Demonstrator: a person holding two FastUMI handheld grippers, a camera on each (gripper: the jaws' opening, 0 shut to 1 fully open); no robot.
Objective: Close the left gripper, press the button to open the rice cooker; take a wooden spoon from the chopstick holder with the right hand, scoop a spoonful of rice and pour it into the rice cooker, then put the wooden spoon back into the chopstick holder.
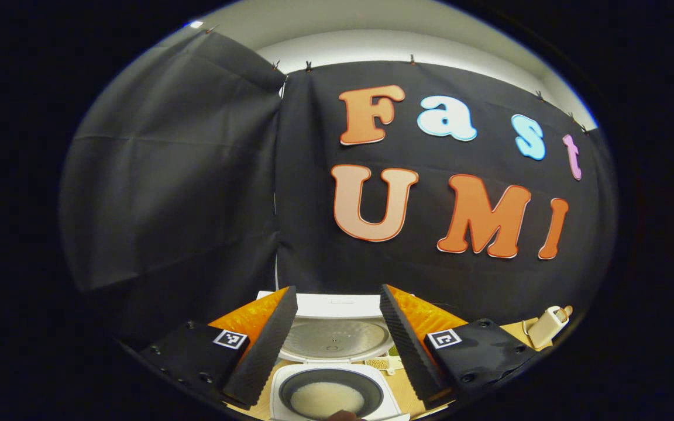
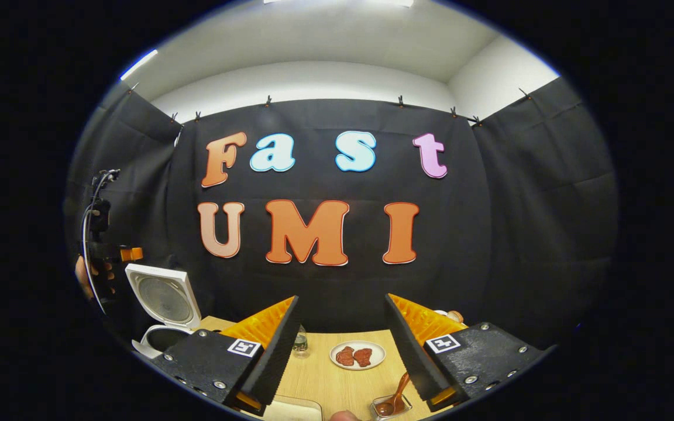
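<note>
Both my grippers' fingers spread apart, empty — left gripper (image 1: 337, 342) frames open rice cooker (image 1: 332, 374); right gripper (image 2: 341, 351), plate (image 2: 357, 355) between fingers.

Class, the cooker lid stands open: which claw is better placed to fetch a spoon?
Probably right: the right claw is open, with a spoon just below it; the left claw faces the cooker.

My rice cooker (image 1: 337, 307) looked glossy white plastic; lid's inner plate (image 1: 337, 339) dull brushed metal; pot (image 1: 330, 393) dark, smooth. Table (image 2: 337, 380) was pale matt wood grain. Plate (image 2: 357, 355) glazed white, smooth. Booth wall (image 2: 524, 234) was matt black cloth, creased.
</note>
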